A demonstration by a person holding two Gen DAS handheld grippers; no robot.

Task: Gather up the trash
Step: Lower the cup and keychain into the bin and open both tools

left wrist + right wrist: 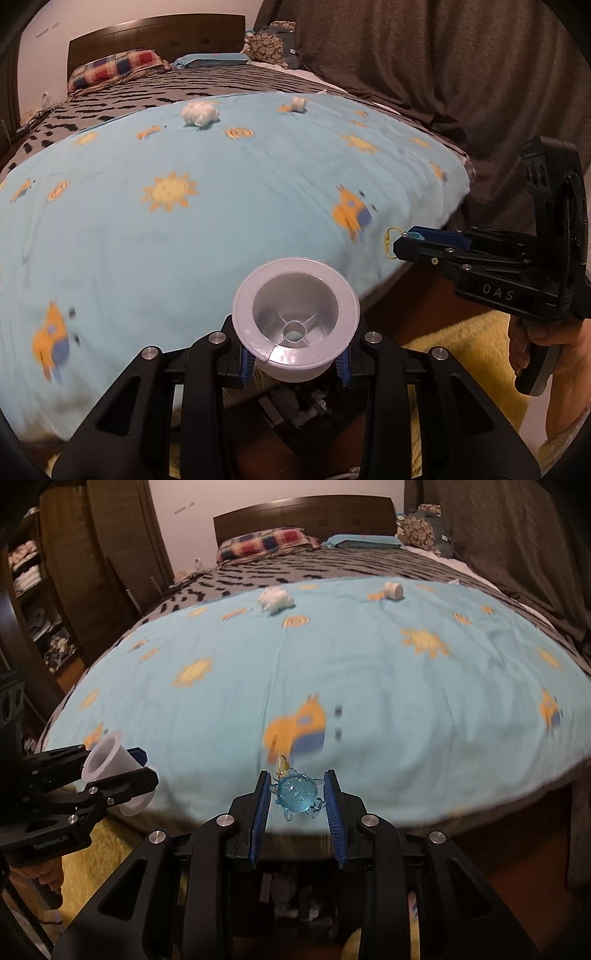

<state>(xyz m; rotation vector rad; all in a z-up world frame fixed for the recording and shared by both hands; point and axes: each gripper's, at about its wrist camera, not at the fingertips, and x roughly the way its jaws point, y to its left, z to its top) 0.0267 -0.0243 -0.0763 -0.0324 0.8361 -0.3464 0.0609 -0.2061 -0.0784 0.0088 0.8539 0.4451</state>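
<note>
My left gripper (295, 363) is shut on a white plastic spool (295, 317), its hollow end facing the camera; the spool (110, 766) and left gripper (122, 771) also show at the left of the right wrist view. My right gripper (297, 797) is shut on a clear blue turtle keychain (297, 794) with a gold clasp; the right gripper (400, 245) appears at the right of the left wrist view, over the bed's edge. On the light blue blanket (221, 221) far off lie a white crumpled tissue (199, 114) and a small white roll (298, 104).
The blanket (369, 683) covers a bed with a patterned grey sheet (295, 565), plaid pillow (269, 542) and dark headboard. A brown curtain (424, 55) hangs on the right. A yellow rug (461, 339) lies on the floor. Wooden shelves (37, 590) stand left.
</note>
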